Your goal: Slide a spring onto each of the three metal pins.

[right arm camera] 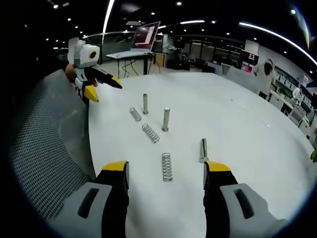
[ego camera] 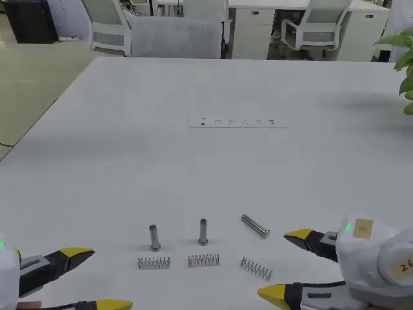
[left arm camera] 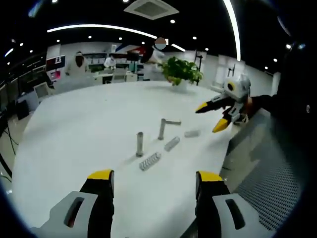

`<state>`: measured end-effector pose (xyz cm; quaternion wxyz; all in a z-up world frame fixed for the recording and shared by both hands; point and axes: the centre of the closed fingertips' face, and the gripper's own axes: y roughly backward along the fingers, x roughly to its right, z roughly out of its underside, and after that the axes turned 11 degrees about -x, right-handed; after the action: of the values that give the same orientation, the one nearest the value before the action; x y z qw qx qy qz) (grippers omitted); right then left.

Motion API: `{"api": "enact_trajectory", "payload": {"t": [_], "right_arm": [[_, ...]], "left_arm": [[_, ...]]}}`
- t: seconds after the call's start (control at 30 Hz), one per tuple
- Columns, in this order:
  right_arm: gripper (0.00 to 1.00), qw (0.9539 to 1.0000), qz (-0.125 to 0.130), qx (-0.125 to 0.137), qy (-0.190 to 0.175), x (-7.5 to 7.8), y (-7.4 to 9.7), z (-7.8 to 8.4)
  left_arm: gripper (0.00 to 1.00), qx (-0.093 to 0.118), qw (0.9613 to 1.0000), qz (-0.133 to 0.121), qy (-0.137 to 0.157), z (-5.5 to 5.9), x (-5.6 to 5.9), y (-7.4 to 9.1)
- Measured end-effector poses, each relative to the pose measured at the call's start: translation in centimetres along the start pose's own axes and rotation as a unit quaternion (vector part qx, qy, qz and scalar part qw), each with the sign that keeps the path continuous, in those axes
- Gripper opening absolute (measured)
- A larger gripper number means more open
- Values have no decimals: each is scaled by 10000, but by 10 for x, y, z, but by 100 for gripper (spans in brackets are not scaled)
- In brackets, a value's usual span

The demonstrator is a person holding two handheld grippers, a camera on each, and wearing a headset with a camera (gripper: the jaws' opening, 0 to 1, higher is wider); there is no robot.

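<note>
On the white counter [ego camera: 193, 174] the middle pin [ego camera: 203, 231] is stood upright, with three springs [ego camera: 204, 260] laid just in front of it. The left claw [ego camera: 110, 278] and right claw [ego camera: 274, 263] are held apart, empty, flanking it.

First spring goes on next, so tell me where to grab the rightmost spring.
Grip the rightmost spring across its middle coils, coming down from above with the right tongs. It lies flat and slanted, so pinch its sides, leaving an end free.

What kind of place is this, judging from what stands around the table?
Probably an open-plan office: office chairs and desks stand beyond the white table, and a potted plant is nearby.
</note>
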<state>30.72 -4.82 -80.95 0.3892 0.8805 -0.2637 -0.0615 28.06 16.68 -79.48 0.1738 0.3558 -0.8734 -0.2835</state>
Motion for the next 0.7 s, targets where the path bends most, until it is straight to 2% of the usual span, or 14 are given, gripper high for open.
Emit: {"api": "enact_trajectory", "payload": {"t": [0.53, 0.7], "right_arm": [[60, 10000, 7, 14, -71, 2, 0, 0], [60, 9999, 69, 65, -142, 6, 2, -1]], "left_arm": [[62, 26, 10000, -17, 26, -1, -1, 0], [62, 35, 10000, -9, 20, -1, -1, 0]]}}
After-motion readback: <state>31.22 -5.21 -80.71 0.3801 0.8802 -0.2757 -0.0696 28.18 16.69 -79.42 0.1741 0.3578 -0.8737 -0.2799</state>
